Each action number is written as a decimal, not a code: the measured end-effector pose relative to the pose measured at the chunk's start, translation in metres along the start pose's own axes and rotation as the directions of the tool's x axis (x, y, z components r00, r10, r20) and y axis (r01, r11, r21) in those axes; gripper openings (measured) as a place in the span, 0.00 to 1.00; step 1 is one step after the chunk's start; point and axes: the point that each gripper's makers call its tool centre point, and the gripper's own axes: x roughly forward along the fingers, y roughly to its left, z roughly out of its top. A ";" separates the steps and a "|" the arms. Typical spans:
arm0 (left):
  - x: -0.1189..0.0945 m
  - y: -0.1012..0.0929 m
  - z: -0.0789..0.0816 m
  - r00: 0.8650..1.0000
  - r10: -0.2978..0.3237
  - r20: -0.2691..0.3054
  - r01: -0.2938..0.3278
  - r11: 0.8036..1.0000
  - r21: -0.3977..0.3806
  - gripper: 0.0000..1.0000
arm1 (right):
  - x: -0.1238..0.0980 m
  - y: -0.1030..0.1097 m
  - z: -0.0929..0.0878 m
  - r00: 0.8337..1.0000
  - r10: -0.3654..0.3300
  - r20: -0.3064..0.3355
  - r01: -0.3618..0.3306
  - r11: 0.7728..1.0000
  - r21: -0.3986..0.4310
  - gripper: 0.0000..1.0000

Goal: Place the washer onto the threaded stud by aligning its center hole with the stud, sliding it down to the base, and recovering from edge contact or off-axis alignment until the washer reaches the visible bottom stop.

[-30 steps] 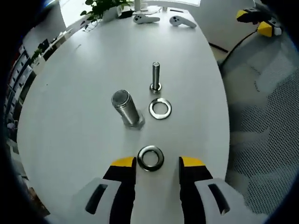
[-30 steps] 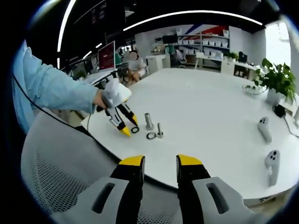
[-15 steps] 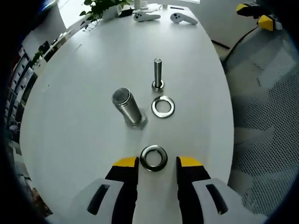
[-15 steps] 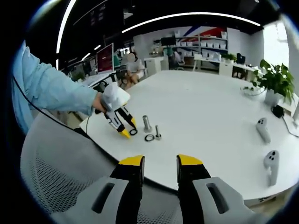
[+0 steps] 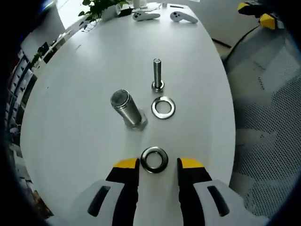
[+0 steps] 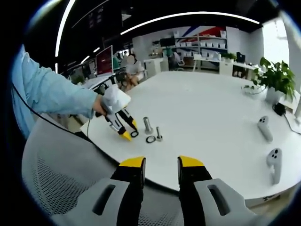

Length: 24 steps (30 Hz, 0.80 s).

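Note:
In the left gripper view a steel washer (image 5: 154, 159) lies flat on the white table (image 5: 84, 75), just ahead of and between my left gripper's (image 5: 156, 164) yellow tips; the jaws stand open around it. Further off stand a thick bolt (image 5: 126, 108) and a thin threaded stud (image 5: 157, 74), with a second washer (image 5: 163, 107) flat beside the stud's base. The right gripper view shows my right gripper (image 6: 160, 163) open and empty, held off the table over a mesh chair, and my left gripper (image 6: 123, 128) at the near washer (image 6: 135, 133), beside the bolt (image 6: 147, 125), stud (image 6: 159, 133) and second washer (image 6: 151, 139).
Two white controllers (image 5: 183, 16) and a potted plant (image 5: 101, 6) sit at the table's far end. A grey mesh chair (image 6: 61, 183) stands by the table's edge. A person's blue sleeve (image 6: 51, 94) holds the left gripper. Desks, shelves and a seated person fill the room behind.
My left gripper has edged forward, so the near washer now lies between its tips, and the jaws have narrowed slightly. The right gripper has barely moved.

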 end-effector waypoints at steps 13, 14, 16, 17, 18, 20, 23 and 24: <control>0.000 0.000 0.000 1.000 0.003 0.012 -0.003 1.000 -0.017 0.21 | 0.002 0.002 0.002 1.000 0.015 0.001 -0.015 1.000 -0.007 0.28; 0.000 0.000 0.000 1.000 0.002 0.011 -0.002 1.000 -0.011 0.21 | 0.002 0.002 0.001 1.000 0.016 -0.001 -0.016 1.000 -0.007 0.28; -0.001 0.001 0.000 1.000 -0.005 0.011 0.005 1.000 -0.019 0.21 | 0.002 0.003 0.000 1.000 0.021 -0.009 -0.021 1.000 -0.008 0.28; -0.001 0.001 0.000 1.000 -0.009 0.008 0.009 1.000 -0.022 0.21 | 0.002 0.004 -0.001 1.000 0.024 -0.010 -0.025 1.000 -0.010 0.28; -0.001 0.000 0.001 1.000 -0.013 0.003 0.014 1.000 -0.022 0.21 | 0.002 0.004 0.000 1.000 0.026 -0.010 -0.026 1.000 -0.010 0.28; -0.001 0.000 0.002 1.000 -0.018 -0.015 0.017 1.000 -0.012 0.21 | 0.002 0.004 0.000 1.000 0.027 -0.008 -0.027 1.000 -0.011 0.28; 0.000 -0.001 0.003 0.999 -0.016 -0.042 0.017 1.000 0.020 0.21 | 0.002 0.004 0.001 1.000 0.023 -0.004 -0.023 1.000 -0.008 0.28; 0.000 -0.001 0.003 0.999 -0.020 -0.048 0.021 0.999 0.028 0.21 | 0.002 0.004 0.001 1.000 0.022 -0.003 -0.022 1.000 -0.007 0.28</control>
